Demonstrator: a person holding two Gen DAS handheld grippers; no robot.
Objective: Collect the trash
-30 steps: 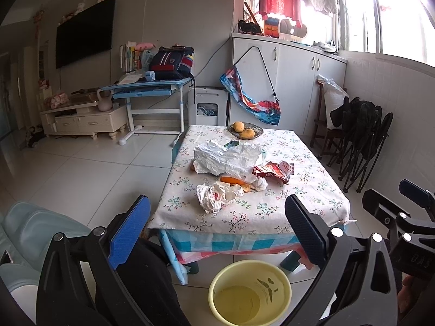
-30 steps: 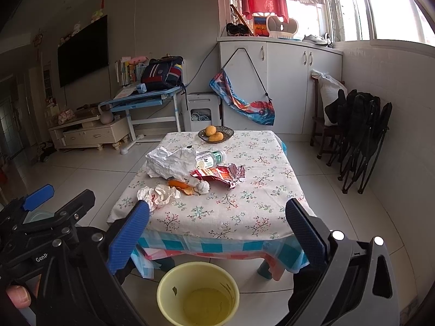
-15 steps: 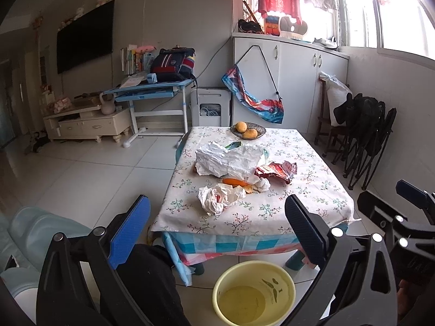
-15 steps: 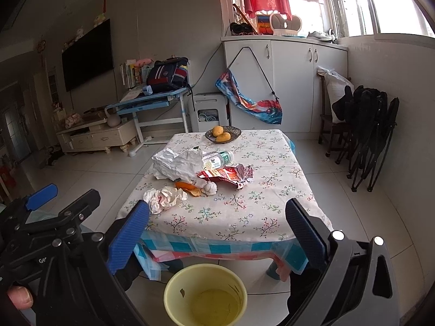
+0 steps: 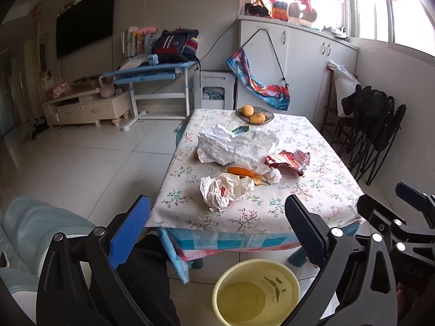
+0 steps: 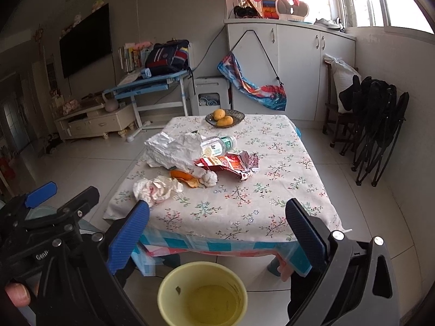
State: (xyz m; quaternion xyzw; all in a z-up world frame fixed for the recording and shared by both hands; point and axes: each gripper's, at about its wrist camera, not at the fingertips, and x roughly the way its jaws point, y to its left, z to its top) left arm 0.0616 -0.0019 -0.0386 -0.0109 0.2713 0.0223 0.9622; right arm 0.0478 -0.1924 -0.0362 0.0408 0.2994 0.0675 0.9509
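Trash lies on the floral-cloth table (image 5: 312, 203) (image 6: 272, 190): a crumpled tissue wad (image 5: 224, 190) (image 6: 156, 188), a big white crumpled bag (image 5: 233, 146) (image 6: 174, 152), orange peel (image 5: 240, 171) (image 6: 183, 175), a small tissue ball (image 5: 273, 175) (image 6: 209, 177), a red snack wrapper (image 5: 289, 160) (image 6: 231, 163) and a plastic bottle (image 6: 220, 145). A yellow bin (image 5: 257, 292) (image 6: 202, 294) stands on the floor below the near edge. My left gripper (image 5: 217, 233) and right gripper (image 6: 217, 235) hover open before the table, both holding nothing.
A plate of oranges (image 5: 254, 114) (image 6: 224, 118) sits at the table's far end. Folded black chairs (image 5: 372, 133) lean against the right wall. A blue desk (image 5: 152, 70), a white cabinet (image 5: 296, 62) and a TV stand (image 5: 87, 106) line the back. A pale blue seat (image 5: 35, 225) is near left.
Both grippers have drifted closer to the table and bin, so the trash looks slightly larger. Both jaws stay open and nothing on the table has moved.
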